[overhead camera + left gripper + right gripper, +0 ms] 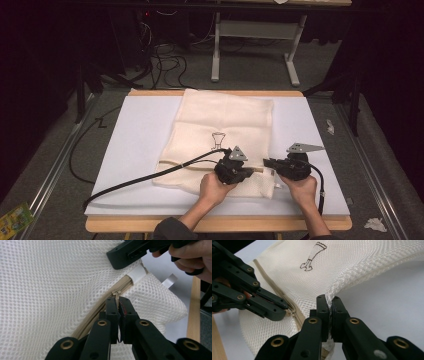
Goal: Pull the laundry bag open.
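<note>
Still, the zip pull (116, 295) was tiny, and the left tool (118, 305) pinched it with jaws pressed tight, so it could slip out if the pull came crooked. The right tool (329, 305) pinched the mesh bag's (220, 125) side edge; if that grip slid, the bag would bunch up and the zip (100, 311) could jam. The bag lay in the middle of the white counter (140, 145), with both tools at its six o'clock end. Bare room lay open toward nine o'clock, along the zip, while the counter's near edge sat close behind the hands.

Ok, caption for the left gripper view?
Left tongs shut on zipper pull of white mesh bag.
</note>
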A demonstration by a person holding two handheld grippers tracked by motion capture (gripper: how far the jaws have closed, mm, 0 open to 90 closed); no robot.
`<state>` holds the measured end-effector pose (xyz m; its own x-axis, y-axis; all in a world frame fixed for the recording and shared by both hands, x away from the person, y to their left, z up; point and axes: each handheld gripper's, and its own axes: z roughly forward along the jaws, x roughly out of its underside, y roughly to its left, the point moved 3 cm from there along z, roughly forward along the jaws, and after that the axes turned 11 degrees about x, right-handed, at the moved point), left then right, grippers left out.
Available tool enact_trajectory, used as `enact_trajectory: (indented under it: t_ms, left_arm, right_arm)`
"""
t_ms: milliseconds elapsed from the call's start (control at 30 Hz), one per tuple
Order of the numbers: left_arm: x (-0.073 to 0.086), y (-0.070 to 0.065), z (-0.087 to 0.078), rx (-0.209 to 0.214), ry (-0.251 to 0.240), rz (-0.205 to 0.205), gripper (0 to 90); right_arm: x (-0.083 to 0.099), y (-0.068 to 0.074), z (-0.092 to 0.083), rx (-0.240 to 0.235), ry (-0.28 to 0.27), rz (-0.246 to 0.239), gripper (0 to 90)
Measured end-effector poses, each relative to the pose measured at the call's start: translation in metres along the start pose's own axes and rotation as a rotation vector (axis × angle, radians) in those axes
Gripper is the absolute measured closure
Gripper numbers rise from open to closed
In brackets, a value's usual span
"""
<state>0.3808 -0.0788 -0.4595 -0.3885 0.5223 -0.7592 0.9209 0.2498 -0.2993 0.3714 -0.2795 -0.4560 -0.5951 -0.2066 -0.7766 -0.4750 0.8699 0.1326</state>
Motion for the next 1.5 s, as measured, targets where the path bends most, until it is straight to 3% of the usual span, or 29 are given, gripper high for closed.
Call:
enact_trajectory:
  t_ms: [400,667,1500]
  left_arm:
    - [0.003,0.005,-0.012,-0.018,-0.013,-0.007,87.3]
    - [0.006,0.008,-0.013,-0.012,-0.016,-0.028,87.2]
    - [0.012,0.012,-0.027,-0.030,-0.033,-0.035,87.3]
  right_arm:
    - [0.000,-0.006,-0.004,0.019,-0.021,0.011,88.2]
    - [0.003,-0.009,-0.002,0.048,-0.004,0.012,88.2]
    - [0.004,-0.014,-0.003,0.118,0.003,0.003,88.1]
